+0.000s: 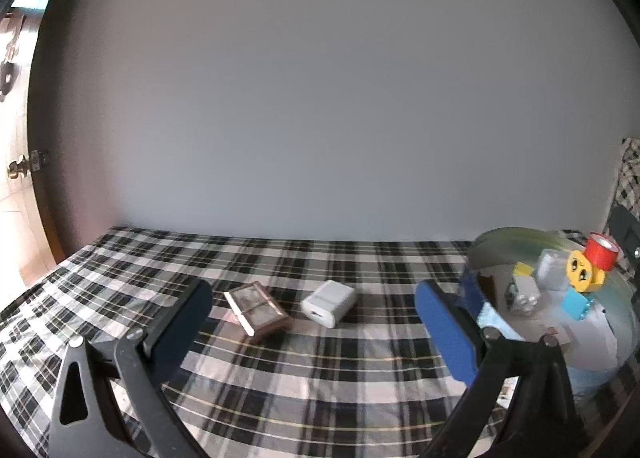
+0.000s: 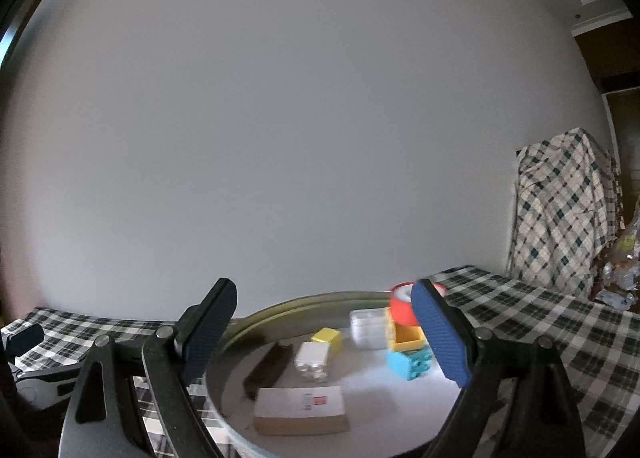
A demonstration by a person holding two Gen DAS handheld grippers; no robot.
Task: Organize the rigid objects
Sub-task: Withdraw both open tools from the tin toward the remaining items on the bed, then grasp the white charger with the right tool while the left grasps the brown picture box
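A brown framed flat case [image 1: 258, 310] and a white charger cube [image 1: 329, 303] lie on the plaid cloth [image 1: 320, 378], just ahead of my left gripper [image 1: 312, 296]. It is open, with nothing between its blue pads. On the right stands a round tub [image 1: 616, 318] holding a red tape roll [image 1: 600, 252], a yellow face piece [image 1: 582, 272] and blocks. My right gripper [image 2: 323, 292] hovers open over that tub [image 2: 304, 304]. Inside are the red tape roll [image 2: 400, 308], yellow [image 2: 328, 338], blue [image 2: 408, 364] and white [image 2: 312, 360] blocks, a brown bar [image 2: 268, 370] and a labelled box [image 2: 300, 410].
A plain white wall rises right behind the table. A plaid-draped piece of furniture [image 2: 568, 210] stands far right, and a door with a knob [image 1: 18, 168] is at far left. Bare plaid cloth lies left of the case.
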